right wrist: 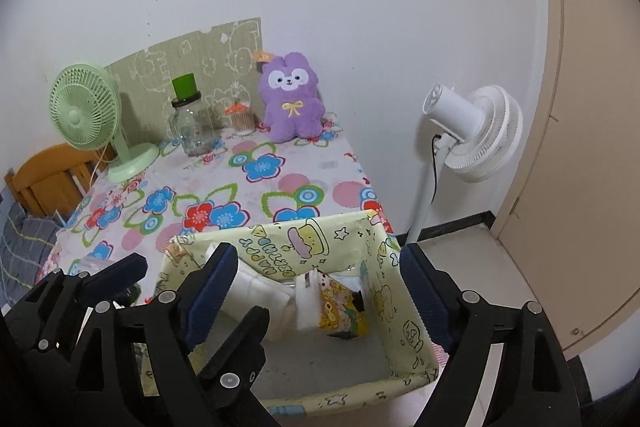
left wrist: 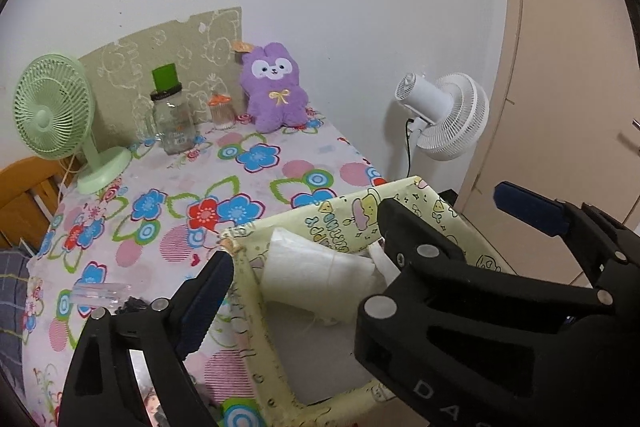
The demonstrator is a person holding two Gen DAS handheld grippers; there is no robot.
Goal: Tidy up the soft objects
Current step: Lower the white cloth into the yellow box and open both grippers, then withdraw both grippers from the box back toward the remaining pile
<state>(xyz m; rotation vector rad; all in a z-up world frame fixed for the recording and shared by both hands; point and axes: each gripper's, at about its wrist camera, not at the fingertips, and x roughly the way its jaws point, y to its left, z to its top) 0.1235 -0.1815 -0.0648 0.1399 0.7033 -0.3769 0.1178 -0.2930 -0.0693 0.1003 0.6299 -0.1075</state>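
Nearest, the box (right wrist: 408, 311) is sitting at the table's near right corner, its yellow cartoon-printed walls standing open at the top. Both grippers are hovering over it. The right gripper (right wrist: 316, 283) is spreading its 2 blue-padded fingers wide, 1 at each side of the box, gripping nothing. The left gripper (left wrist: 360, 227) is also gaping, holding nothing, 1 finger left of the box and 1 past its right wall. Inside the box, white cloth (left wrist: 316, 275) is lying bunched against the far wall, with a small yellow printed pack (right wrist: 344, 311) beside it. Beyond the box, the floral tablecloth (right wrist: 224, 179) is stretching back. Far behind the box, a purple plush (right wrist: 294, 97) is sitting upright against the wall, with a jar (right wrist: 192, 127) and a green fan (right wrist: 86, 115) to its left. Right of the box, a white fan (right wrist: 476, 131) is standing on the floor.
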